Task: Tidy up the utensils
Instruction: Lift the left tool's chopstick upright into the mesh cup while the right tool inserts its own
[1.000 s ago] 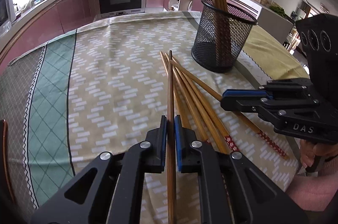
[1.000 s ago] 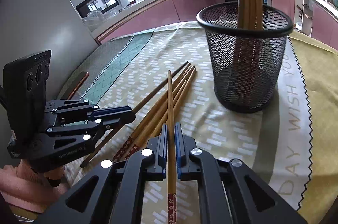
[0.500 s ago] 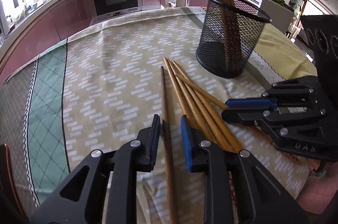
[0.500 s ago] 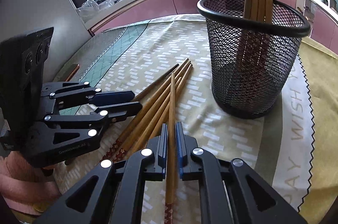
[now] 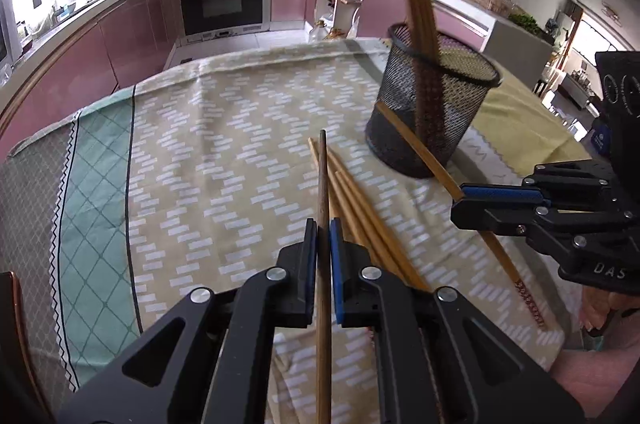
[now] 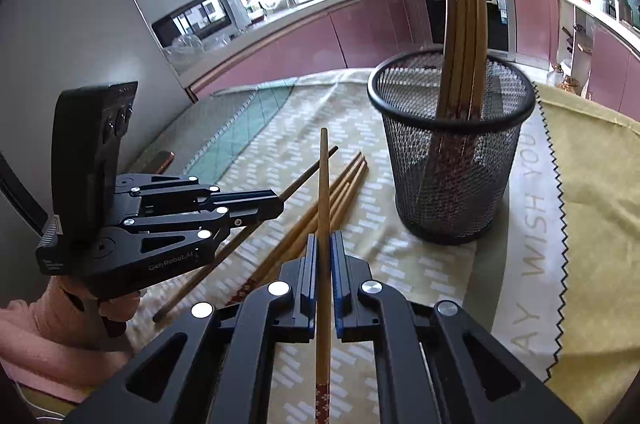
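Left tongs (image 5: 324,236) have just been closing, now clamped on a dark chopstick (image 5: 323,183). Right tongs (image 6: 324,252) clamped on a light chopstick (image 6: 323,183). Loose chopsticks (image 5: 360,216) lie between both, near the mesh holder (image 5: 432,111). Patterned tablecloth (image 5: 208,159) to the left lies bare; worktop edge just beyond the holder.

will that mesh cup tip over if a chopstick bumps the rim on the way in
Possibly. The mesh cup looks light, being open wire, and it is tall for its base. The chopsticks in it lean to one side and stick out far above the rim, adding leverage. The tablecloth may give some grip.
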Demonstrator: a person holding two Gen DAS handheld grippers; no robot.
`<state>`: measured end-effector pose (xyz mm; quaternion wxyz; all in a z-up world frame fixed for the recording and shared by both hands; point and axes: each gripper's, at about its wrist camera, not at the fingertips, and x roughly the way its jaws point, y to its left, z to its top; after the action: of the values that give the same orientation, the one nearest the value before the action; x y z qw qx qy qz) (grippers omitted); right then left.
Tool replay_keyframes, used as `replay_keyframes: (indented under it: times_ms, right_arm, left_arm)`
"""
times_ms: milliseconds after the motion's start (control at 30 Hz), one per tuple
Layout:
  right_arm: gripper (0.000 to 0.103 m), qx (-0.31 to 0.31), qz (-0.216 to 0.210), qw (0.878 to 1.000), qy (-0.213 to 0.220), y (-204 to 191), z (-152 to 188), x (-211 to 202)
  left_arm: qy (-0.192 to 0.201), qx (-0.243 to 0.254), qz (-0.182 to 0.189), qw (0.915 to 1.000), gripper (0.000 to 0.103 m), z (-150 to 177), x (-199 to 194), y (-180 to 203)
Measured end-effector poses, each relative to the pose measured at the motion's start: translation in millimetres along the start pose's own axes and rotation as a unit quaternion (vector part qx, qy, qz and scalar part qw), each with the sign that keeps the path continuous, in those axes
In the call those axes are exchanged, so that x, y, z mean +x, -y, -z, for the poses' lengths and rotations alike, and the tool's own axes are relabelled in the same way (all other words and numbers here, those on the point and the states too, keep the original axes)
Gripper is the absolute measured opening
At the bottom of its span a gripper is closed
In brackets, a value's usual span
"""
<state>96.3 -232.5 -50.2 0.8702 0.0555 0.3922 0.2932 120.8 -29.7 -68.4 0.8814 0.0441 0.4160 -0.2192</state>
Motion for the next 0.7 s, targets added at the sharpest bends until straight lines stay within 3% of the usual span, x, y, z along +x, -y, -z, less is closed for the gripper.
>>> replay_keyframes:
  times_ms: [333, 700]
  right_arm:
    - [0.006, 0.012, -0.014, 0.998, 0.053, 5.3, -9.2, -40.0]
    - [0.006, 0.009, -0.014, 0.994, 0.105, 11.5, -23.2, -76.0]
  left_arm:
    - [0.056, -0.005, 0.074, 0.9957, 0.007, -13.2, -57.2, 2.4]
    - [0.116, -0.024, 0.134, 0.9839, 0.007, -26.4, -109.9, -4.3]
